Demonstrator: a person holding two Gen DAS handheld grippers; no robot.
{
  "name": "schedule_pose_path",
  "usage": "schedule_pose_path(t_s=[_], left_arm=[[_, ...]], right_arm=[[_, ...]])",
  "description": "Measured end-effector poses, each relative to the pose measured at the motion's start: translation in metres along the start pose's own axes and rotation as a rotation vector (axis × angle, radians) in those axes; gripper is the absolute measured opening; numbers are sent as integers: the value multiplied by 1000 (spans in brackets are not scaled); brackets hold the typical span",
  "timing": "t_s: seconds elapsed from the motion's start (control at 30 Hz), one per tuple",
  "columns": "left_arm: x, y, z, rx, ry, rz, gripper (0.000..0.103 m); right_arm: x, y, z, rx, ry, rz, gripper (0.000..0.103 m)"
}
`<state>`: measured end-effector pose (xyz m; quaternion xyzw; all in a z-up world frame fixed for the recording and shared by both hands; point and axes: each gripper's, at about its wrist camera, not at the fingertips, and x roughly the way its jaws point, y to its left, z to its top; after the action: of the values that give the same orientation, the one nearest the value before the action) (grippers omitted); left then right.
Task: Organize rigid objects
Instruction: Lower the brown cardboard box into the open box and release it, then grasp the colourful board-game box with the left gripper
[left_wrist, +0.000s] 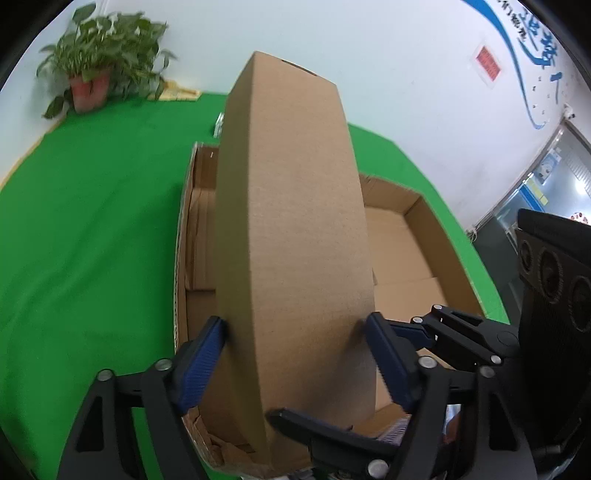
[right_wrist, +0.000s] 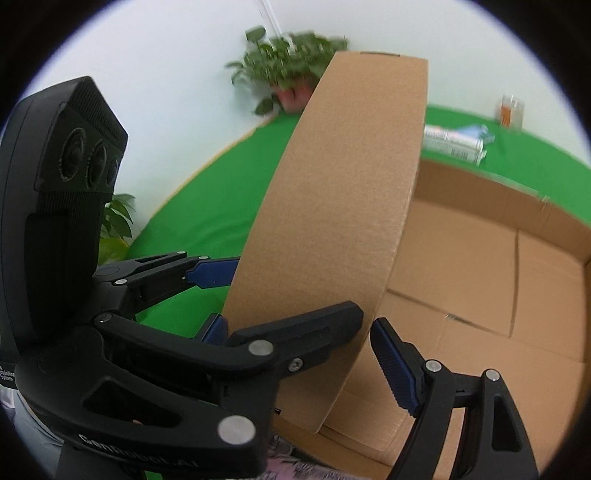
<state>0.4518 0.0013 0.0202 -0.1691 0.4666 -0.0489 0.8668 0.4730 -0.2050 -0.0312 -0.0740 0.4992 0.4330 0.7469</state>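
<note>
A long flat brown cardboard box (left_wrist: 291, 229) stands on edge inside a large open cardboard carton (left_wrist: 424, 236) on the green table. My left gripper (left_wrist: 295, 328) is shut on the box's near end, blue pads pressed on both sides. In the right wrist view the same box (right_wrist: 340, 206) rises from the carton (right_wrist: 498, 258). My right gripper (right_wrist: 291, 328) straddles the box's lower near edge, its right pad (right_wrist: 395, 373) close to the box face and its left pad behind the other gripper. The left gripper (right_wrist: 207, 273) also shows there, gripping the box.
A potted plant (left_wrist: 96, 66) stands at the table's far left corner, also visible in the right wrist view (right_wrist: 288, 70). A packet (right_wrist: 454, 142) and a clear jar (right_wrist: 511, 110) lie beyond the carton. The green cloth (left_wrist: 92, 221) stretches left of the carton.
</note>
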Motion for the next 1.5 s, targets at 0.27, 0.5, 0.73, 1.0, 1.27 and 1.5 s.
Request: schedule_pose_path(t_s=[0.27, 0.5, 0.73, 1.0, 1.27, 1.5], left_arm=[[47, 36, 1, -93, 76, 30, 64], [52, 24, -15, -110, 88, 76, 62], [34, 14, -27, -96, 24, 61, 61], [23, 32, -44, -129, 3, 86, 61], [23, 34, -54, -161, 8, 35, 61], [-41, -9, -89, -41, -235, 140, 102]], right_arm=[[39, -13, -8, 23, 140, 41, 76], [46, -15, -10, 24, 208, 110, 78], [27, -26, -26, 43, 209, 210, 67], [33, -23, -27, -15, 204, 159, 38], [26, -13, -25, -66, 164, 104, 37], [-78, -23, -67, -37, -160, -223, 103]])
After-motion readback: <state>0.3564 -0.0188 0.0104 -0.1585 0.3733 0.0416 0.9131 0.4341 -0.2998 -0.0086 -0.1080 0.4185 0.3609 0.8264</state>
